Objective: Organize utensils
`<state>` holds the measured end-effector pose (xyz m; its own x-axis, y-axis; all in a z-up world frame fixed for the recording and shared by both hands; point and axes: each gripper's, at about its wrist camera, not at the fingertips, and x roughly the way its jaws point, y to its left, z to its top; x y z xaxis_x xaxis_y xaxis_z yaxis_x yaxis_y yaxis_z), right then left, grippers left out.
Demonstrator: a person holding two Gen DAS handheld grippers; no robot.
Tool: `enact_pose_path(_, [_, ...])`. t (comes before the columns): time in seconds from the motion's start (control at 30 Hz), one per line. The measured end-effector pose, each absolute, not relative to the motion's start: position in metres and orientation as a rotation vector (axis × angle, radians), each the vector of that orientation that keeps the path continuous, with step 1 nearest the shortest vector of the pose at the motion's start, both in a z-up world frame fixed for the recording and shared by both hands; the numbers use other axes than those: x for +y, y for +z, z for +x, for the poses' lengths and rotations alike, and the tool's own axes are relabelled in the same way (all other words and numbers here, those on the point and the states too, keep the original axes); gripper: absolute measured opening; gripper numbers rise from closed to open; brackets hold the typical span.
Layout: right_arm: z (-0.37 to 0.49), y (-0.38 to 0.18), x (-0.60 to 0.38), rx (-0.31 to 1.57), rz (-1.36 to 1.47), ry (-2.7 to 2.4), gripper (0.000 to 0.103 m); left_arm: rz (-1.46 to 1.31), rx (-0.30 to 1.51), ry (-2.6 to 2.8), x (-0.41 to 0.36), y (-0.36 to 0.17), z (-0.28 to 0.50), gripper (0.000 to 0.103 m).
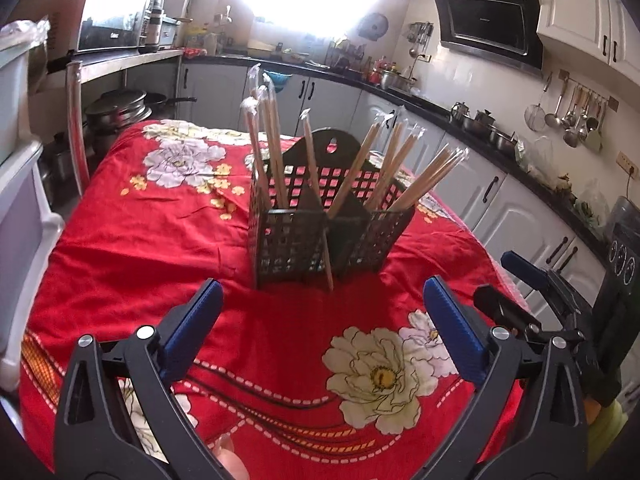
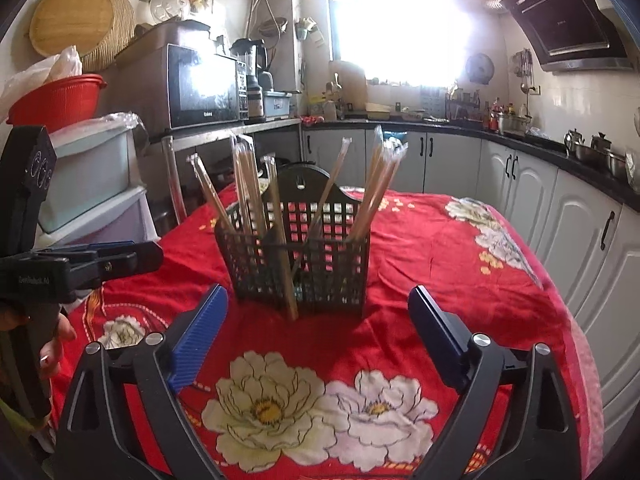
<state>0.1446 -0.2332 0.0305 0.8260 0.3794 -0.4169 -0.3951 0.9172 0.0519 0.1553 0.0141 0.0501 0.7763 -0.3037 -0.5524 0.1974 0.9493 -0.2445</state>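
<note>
Mostly, I judge the sorting done. On the red floral tablecloth (image 2: 420,264) stands the dark plastic lattice utensil caddy (image 2: 304,264), and the plastic-wrapped wooden chopsticks (image 2: 244,188) already stand in its compartments: a bunch on one side, another bunch (image 1: 404,172) leaning out of the other, a few singles between. One wrapped chopstick (image 1: 326,248) seems to run down the outside of the caddy's front face with its tip on the cloth; I read that as the piece left to lift and drop in, though I cannot be certain it is outside the mesh. No other loose utensils show on the cloth.

I hold both tools short of the caddy. My left gripper (image 1: 322,316) has its blue pads spread wide with nothing between them, and my right gripper (image 2: 318,322) is likewise wide apart and empty.

For writing: the microwave (image 2: 202,84) carries a small word under its door, possibly "Galanz", too blurred to confirm. The black range hood (image 2: 576,24) bears an unreadable mark.
</note>
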Motion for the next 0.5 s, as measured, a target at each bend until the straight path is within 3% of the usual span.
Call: enact_pose_path(0.5, [0.135, -0.003, -0.235, 0.420, -0.056, 0.360, 0.095, -0.128, 0.533, -0.173, 0.011, 0.003, 0.136, 0.092])
